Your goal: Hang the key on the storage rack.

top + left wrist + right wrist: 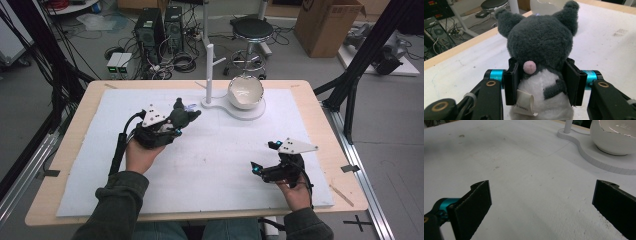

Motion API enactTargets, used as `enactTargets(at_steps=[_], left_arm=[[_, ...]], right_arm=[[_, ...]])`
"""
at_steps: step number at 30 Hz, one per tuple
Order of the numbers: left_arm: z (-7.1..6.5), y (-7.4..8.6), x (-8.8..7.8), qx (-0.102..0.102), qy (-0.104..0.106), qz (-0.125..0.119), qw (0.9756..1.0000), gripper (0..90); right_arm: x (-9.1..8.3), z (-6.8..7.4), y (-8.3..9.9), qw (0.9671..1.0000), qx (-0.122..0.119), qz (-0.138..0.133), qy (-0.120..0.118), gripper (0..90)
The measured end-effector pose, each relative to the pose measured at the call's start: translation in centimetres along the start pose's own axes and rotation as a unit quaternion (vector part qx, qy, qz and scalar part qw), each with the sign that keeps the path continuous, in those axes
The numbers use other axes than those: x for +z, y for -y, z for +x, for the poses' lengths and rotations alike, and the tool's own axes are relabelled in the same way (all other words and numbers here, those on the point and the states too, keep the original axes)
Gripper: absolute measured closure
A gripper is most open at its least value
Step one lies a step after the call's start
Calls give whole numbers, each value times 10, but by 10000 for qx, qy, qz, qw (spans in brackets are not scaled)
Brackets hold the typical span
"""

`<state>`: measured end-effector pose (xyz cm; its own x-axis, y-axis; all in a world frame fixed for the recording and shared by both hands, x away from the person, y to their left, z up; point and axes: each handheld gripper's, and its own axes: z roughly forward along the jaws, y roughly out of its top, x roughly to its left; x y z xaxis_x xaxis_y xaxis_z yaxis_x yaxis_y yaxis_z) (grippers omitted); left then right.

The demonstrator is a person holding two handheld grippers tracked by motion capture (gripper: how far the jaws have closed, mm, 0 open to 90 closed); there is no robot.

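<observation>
- The left tool has its jaws closed on the soft toy, pinching it at the waist, where grey head meets white belly. The plush is soft and gives under the pads, so the toy could sag, twist or slide out if the hand tips or swings fast.
- The paper tag at the toy's lower back sits just beside one jaw; if it takes part of the pinch, the hold is likely weaker than it looks.
- The white bowl rests on a flat white stand with an upright post beside it. Carried low towards the bowl, the toy's ears or the tool could knock the post or nudge the bowl off its seat.
- The toy stands upright between the left tool's jaws, its back to that tool's camera, above the white mat, to the left of the bowl and near the stand.
- The right tool is wide open and holds nothing, resting low over the mat, well apart from the bowl on the person's side.
</observation>
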<state>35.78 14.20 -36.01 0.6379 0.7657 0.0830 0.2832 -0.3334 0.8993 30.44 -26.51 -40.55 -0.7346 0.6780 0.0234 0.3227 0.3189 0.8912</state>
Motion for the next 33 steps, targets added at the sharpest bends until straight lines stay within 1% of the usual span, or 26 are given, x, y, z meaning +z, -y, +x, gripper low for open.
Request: enactTargets(at_steps=[3, 5, 7, 8, 11, 17, 18, 19, 21, 22, 24, 26, 33], left_arm=[[0, -4, 0, -88, -2, -118, 9999, 526], [0, -7, 0, -102, -20, -162, 9998, 527], [1, -9, 0, -139, -12, -183, 9997, 528], [1, -10, 1, -143, -25, -193, 9997, 528], [2, -14, 2, -113, -27, -200, 9997, 530], [2, -23, 5, -152, -13, -275, 9995, 532], [3, -25, 5, -131, -20, -261, 9996, 532], [3, -26, 6, -178, -7, -292, 9994, 533], [4, -28, 8, -176, -15, -284, 9994, 534], [4, -30, 8, -210, -15, -306, 9993, 534], [5, -33, 9, -189, 4, -267, 9995, 534], [5, -36, 10, -169, 7, -278, 9995, 534], [5, -50, 15, -143, -13, -299, 9994, 534]], right_arm=[[0, 0, 0, 10000, 9, 2, -5, 14], [0, 0, 0, 10000, -8, -21, -12, 14], [0, 0, 0, 10000, 15, -9, -15, 14], [0, -1, 0, 10000, -21, -24, -12, 14], [1, -1, 0, 10000, -42, -15, -15, 14], [0, -2, 0, 10000, -8, -37, -28, 14], [0, -1, 0, 10000, -3, -34, -27, 14], [0, -2, 0, 10000, -20, -49, -21, 14], [0, -2, 0, 10000, -18, -52, -25, 14], [0, -1, 0, 10000, 5, -43, -34, 14], [0, -1, 0, 10000, 1, -41, -39, 14], [0, -1, -1, 10000, -33, -57, -42, 14], [0, -1, -1, 9999, -4, -66, -78, 14]])
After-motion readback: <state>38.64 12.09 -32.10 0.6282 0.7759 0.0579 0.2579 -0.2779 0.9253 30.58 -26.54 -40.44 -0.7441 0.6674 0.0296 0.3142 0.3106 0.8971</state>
